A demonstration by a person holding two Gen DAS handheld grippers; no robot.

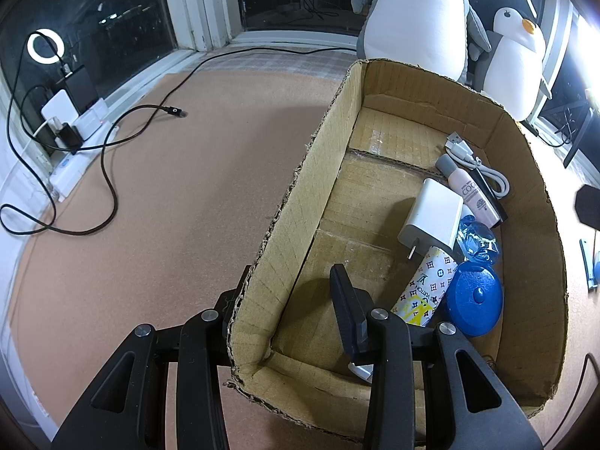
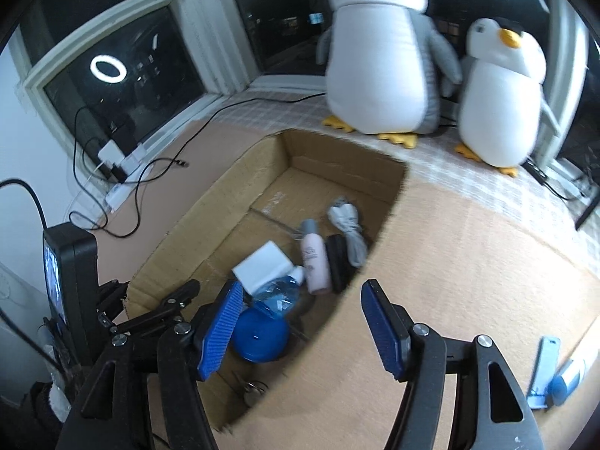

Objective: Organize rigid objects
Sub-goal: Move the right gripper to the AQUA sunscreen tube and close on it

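Note:
A cardboard box (image 1: 300, 195) (image 2: 180, 240) sits on the brown mat. It holds a white charger (image 1: 431, 217) (image 2: 262, 266), a pink bottle (image 1: 472, 191) (image 2: 315, 262), a blue round case (image 1: 474, 300) (image 2: 258, 333), a patterned tube (image 1: 423, 288), a crumpled blue wrapper (image 1: 476, 240) (image 2: 277, 296) and a white cable (image 1: 476, 165). My left gripper (image 1: 288, 285) straddles the box's left wall, one finger inside, one outside, gripping it. My right gripper (image 2: 300, 322) is open and empty above the box's right wall. Two small blue objects (image 2: 555, 371) lie on the mat to its right.
Two plush penguins (image 2: 382, 56) (image 2: 502, 93) stand behind the box by the window. A power strip (image 1: 71, 165) with plugs and a black cable (image 1: 150, 108) lie at the left edge. A phone-like screen (image 2: 56, 281) stands at the left of the right wrist view.

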